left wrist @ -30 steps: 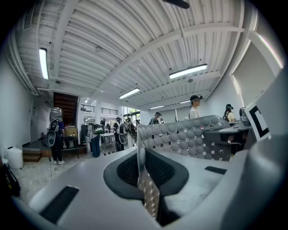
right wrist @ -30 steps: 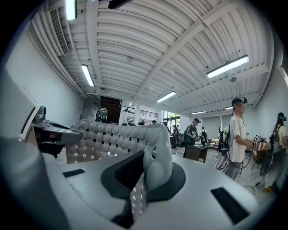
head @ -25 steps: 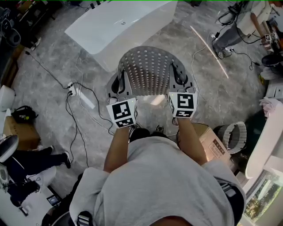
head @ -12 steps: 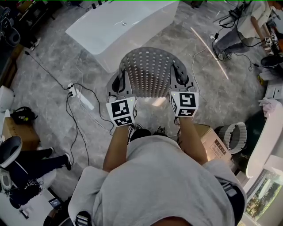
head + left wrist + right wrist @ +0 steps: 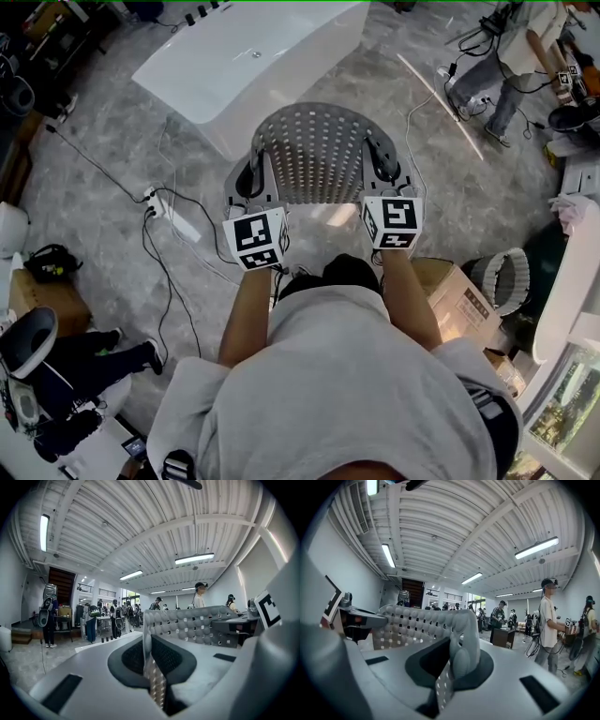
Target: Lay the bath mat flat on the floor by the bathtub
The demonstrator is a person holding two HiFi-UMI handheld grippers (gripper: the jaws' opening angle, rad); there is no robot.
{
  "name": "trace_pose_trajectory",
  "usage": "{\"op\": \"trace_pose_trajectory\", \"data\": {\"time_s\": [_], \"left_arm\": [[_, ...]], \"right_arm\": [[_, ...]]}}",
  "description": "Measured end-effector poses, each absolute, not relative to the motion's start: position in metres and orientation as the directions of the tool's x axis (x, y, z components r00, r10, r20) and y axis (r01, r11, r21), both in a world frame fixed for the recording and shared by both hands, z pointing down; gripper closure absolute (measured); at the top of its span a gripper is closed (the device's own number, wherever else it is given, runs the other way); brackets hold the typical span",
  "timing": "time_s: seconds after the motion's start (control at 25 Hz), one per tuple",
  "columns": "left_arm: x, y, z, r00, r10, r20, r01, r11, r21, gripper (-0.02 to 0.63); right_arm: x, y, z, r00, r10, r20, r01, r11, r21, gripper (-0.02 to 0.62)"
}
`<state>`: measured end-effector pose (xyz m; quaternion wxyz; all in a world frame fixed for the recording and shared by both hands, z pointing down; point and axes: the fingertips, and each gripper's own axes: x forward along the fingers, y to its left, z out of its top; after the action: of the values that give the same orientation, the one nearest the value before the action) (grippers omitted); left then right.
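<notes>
Grey perforated bath mat (image 5: 314,150), left gripper (image 5: 251,178) and right gripper (image 5: 382,167) each pinching its edge, bathtub (image 5: 253,56) beyond

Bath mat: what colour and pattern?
The grey rubbery bath mat is dotted with rows of small holes; best in the head view.

The person wears a light grey short-sleeved shirt (image 5: 347,384), its sleeves (image 5: 187,403) loose and ending above the elbow. Dark straps (image 5: 487,408) with grey banding cross the shoulders, one ending in a black buckle at the near left. The left gripper (image 5: 255,167) and the right gripper (image 5: 378,159) have pale grey moulded shells with dark rectangular slots and dark ribbed pads. Each carries a white marker cube (image 5: 255,240) printed with black square patterns.
</notes>
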<state>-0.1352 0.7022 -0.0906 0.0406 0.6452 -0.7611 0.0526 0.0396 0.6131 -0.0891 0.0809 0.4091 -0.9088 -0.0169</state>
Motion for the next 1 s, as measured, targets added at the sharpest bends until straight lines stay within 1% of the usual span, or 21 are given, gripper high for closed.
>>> {"op": "trace_pose_trajectory", "data": {"time_s": [0.32, 0.6, 0.72, 1.0], "left_arm": [[-0.144, 0.681, -0.070, -0.132, -0.978, 0.163, -0.991, 0.131, -0.019, 0.577], [-0.157, 0.635, -0.053, -0.133, -0.969, 0.206, -0.991, 0.132, -0.017, 0.577], [-0.164, 0.611, -0.050, -0.118, -0.973, 0.197, -0.992, 0.125, 0.023, 0.577], [-0.184, 0.540, -0.036, -0.170, -0.959, 0.226, -0.984, 0.179, 0.017, 0.577]], "right_arm": [[0.030, 0.597, -0.067, -0.640, -0.750, 0.166, -0.745, 0.659, 0.105, 0.571], [0.009, 0.545, -0.051, -0.653, -0.733, 0.190, -0.732, 0.675, 0.090, 0.572], [-0.001, 0.521, -0.043, -0.675, -0.712, 0.193, -0.714, 0.696, 0.076, 0.571], [-0.016, 0.452, -0.024, -0.702, -0.676, 0.224, -0.687, 0.725, 0.038, 0.572]]}}
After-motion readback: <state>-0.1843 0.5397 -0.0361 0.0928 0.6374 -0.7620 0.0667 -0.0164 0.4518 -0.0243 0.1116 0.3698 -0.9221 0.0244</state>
